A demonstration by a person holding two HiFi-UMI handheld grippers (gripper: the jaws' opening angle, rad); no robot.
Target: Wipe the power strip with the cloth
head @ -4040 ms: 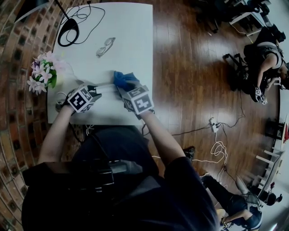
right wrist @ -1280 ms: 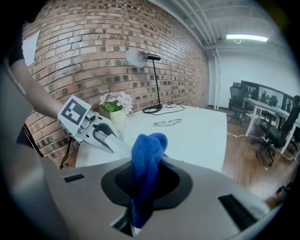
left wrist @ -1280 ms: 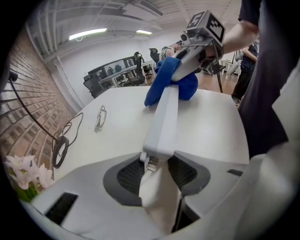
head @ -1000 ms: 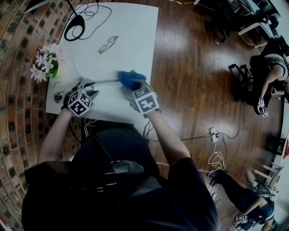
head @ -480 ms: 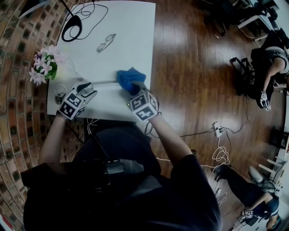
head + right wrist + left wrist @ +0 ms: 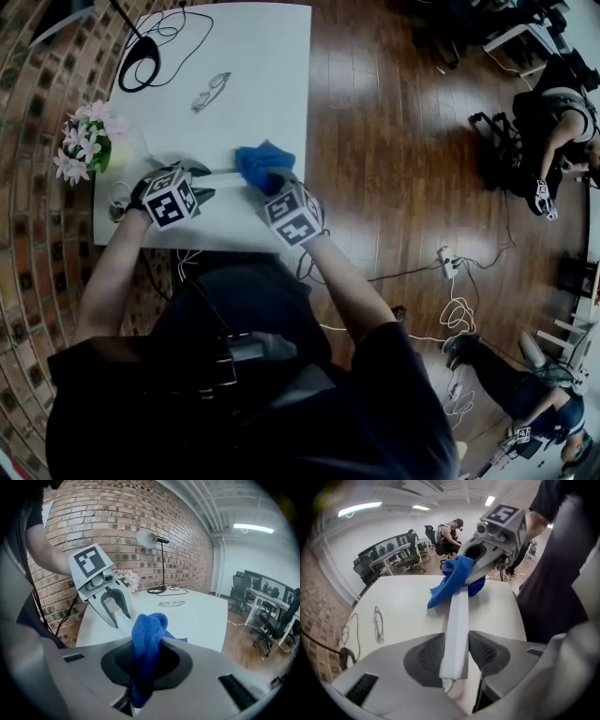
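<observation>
The white table (image 6: 267,66) stands against a brick wall (image 6: 140,522) on a dark wooden floor (image 6: 394,141). The power strip (image 6: 223,173) lies along the table's near part, between the two grippers. The left gripper (image 6: 457,654) is closing its jaws on one end of the strip, with a pad at either side of it. The right gripper (image 6: 145,665) holds the blue cloth (image 6: 262,161) pinched between narrow jaws, the cloth bunched on the strip's other end. Farther back on the table lie glasses (image 6: 210,92) and a black lamp base (image 6: 141,62) with its cable; flowers (image 6: 84,142) stand at the left edge. Across the room – among office chairs and desks – a seated person (image 6: 553,122) is visible.
</observation>
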